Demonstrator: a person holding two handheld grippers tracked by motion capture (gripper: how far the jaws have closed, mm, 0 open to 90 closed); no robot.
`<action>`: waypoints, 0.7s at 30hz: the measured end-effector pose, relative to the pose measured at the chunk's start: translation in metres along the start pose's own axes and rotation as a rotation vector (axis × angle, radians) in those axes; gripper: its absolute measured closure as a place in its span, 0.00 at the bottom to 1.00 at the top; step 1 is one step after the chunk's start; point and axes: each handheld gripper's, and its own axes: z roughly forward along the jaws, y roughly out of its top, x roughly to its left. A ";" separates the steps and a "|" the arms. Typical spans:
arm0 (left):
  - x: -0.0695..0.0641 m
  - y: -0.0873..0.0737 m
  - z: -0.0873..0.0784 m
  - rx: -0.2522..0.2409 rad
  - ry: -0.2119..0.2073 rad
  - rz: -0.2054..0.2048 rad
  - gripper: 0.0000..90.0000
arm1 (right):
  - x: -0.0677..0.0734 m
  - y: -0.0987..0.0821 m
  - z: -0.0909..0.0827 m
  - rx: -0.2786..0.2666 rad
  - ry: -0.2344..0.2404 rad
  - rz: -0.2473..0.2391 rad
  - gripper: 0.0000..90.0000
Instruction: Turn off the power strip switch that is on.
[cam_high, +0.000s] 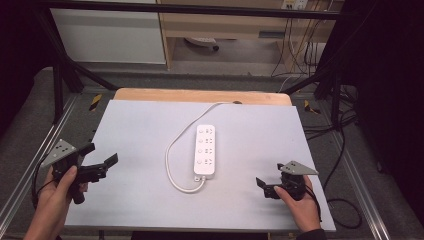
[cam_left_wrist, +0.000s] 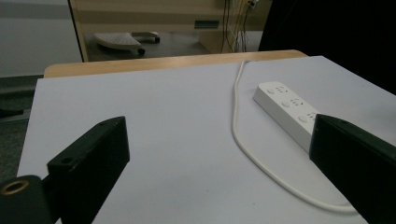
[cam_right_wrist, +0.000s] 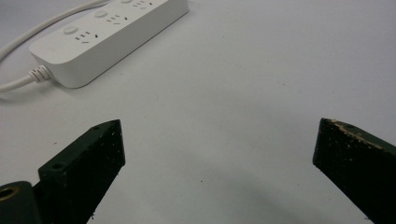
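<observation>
Nothing is handled yet: your left gripper (cam_high: 102, 162) and right gripper (cam_high: 267, 186) gape empty, power strip (cam_high: 205, 150) untouched mid-table.

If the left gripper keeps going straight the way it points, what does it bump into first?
Probably the white cord looping across its path, then the power strip just behind. The left gripper is open and touching nothing; depth is hard to judge.

Power strip (cam_high: 205, 151) and looped cord (cam_high: 172, 165) mid-table (cam_high: 125, 200); bare surface both sides.
</observation>
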 end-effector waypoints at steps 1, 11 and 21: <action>0.001 -0.002 -0.001 0.002 -0.001 -0.004 0.06 | 0.000 0.000 0.000 -0.002 0.000 0.001 0.03; 0.016 -0.022 -0.007 0.006 0.024 0.020 0.06 | 0.001 0.000 -0.001 -0.002 0.000 0.001 0.03; 0.028 -0.041 -0.003 0.024 0.043 -0.017 0.07 | 0.000 0.000 -0.002 0.000 -0.003 -0.001 0.03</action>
